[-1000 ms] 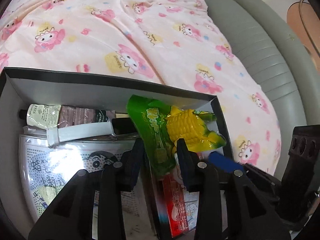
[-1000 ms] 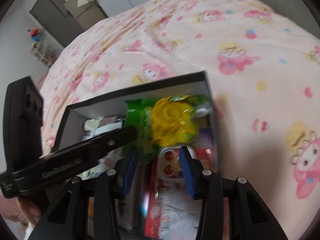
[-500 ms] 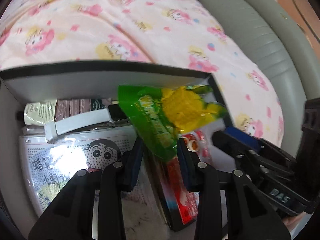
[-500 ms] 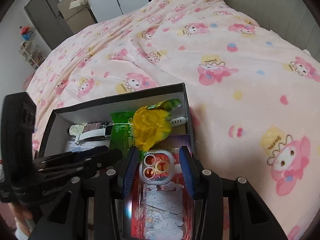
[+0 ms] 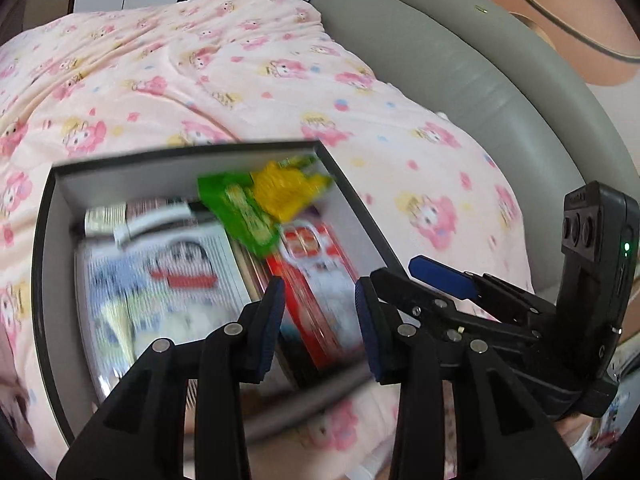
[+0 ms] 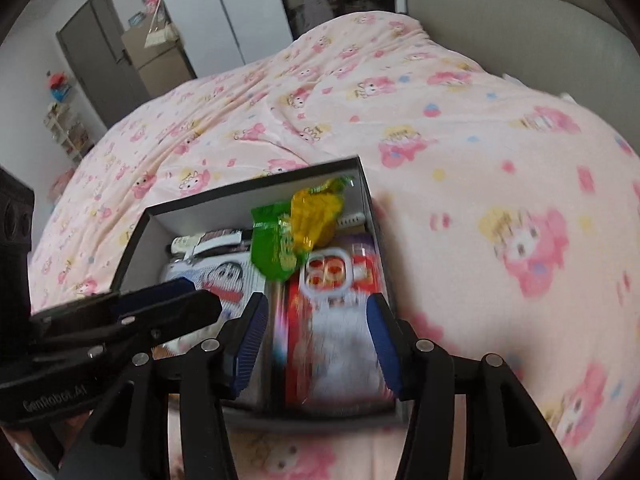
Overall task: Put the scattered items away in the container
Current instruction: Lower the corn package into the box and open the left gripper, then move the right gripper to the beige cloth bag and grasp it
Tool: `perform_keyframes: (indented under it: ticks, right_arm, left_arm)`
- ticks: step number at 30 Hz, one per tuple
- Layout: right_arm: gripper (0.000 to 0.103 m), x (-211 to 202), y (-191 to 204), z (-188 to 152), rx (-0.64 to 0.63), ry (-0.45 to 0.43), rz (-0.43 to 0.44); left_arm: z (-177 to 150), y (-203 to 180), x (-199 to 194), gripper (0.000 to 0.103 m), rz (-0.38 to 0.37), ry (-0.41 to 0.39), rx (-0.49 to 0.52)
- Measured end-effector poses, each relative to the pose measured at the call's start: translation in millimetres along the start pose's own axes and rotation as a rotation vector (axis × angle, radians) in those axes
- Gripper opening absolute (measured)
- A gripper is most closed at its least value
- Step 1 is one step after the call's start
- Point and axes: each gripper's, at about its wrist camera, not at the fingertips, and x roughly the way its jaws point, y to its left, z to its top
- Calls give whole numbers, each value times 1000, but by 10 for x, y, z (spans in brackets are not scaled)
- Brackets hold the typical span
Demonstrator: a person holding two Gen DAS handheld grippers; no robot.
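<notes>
A black box (image 5: 44,216) (image 6: 132,236) with white inner walls lies on the pink blanket. Inside lie a green corn snack packet (image 5: 264,204) (image 6: 300,228), a red pack with a clear phone case (image 5: 316,276) (image 6: 336,300), a cartoon-print pouch (image 5: 160,284) (image 6: 224,276), a tube (image 5: 108,216) and a white watch band (image 5: 152,224). My left gripper (image 5: 320,312) is open and empty, above the box's near end. My right gripper (image 6: 316,336) is open and empty over the red pack; it also shows in the left wrist view (image 5: 440,280).
The pink cartoon-print blanket (image 5: 240,80) (image 6: 480,160) covers the bed around the box. A grey padded headboard (image 5: 460,80) runs along the right. A grey door (image 6: 96,60), a cabinet and shelves stand at the far wall.
My left gripper let go of the corn snack packet, which now lies in the box. Both grippers pulled back and up from the box.
</notes>
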Motion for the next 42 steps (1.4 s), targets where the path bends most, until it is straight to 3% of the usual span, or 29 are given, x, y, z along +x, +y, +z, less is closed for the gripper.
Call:
perform_keyframes:
  ticks: [8, 15, 26, 34, 42]
  right_arm:
    - [47, -379, 196, -418, -34, -40, -5]
    - [47, -621, 654, -626, -132, -38, 49]
    - [47, -492, 1922, -828, -368, 28, 220]
    - [48, 36, 2939, -923, -518, 178, 384]
    - [51, 795, 3336, -806, -544, 312, 288]
  left_arm:
    - [-430, -195, -422, 35, 62, -25, 11]
    - [-740, -13, -909, 35, 99, -48, -41]
    - [-1346, 939, -1867, 35, 206, -153, -261]
    - [-1782, 1877, -2274, 40, 275, -239, -489]
    - [-1957, 2739, -2159, 40, 352, -210, -679]
